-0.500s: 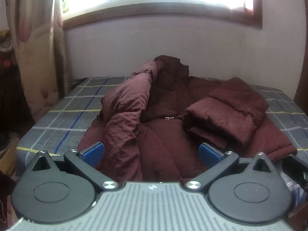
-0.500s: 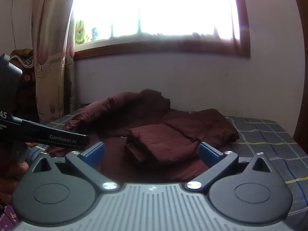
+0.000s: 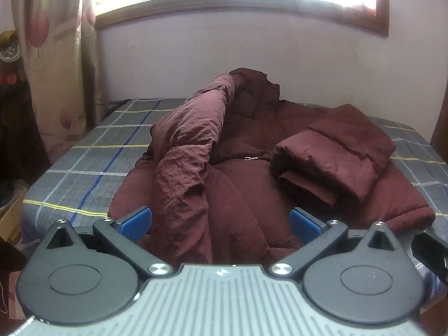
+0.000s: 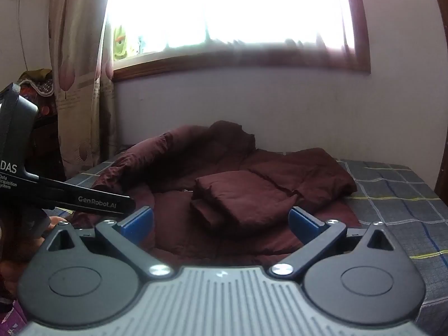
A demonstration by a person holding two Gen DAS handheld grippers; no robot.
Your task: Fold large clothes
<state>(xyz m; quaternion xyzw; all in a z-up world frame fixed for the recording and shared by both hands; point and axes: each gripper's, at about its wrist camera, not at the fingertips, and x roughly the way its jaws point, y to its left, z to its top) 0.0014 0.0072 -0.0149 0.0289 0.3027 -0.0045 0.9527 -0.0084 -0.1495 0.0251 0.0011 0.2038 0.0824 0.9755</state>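
Almost no motion since the earlier frame: maroon puffer jacket (image 3: 246,184) lies as before on the plaid bed (image 3: 92,162), right sleeve (image 4: 240,196) folded in, left sleeve (image 3: 184,154) loose. Left gripper (image 3: 221,221) and right gripper (image 4: 221,221) both spread wide, empty, apparently hovering short of the hem; left sleeve likely next.

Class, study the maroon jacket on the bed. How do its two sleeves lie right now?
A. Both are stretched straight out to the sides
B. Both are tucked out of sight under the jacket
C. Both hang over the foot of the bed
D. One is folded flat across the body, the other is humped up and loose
D: on the jacket, one sleeve is folded flat over the front, while the other sleeve stands humped and crumpled.
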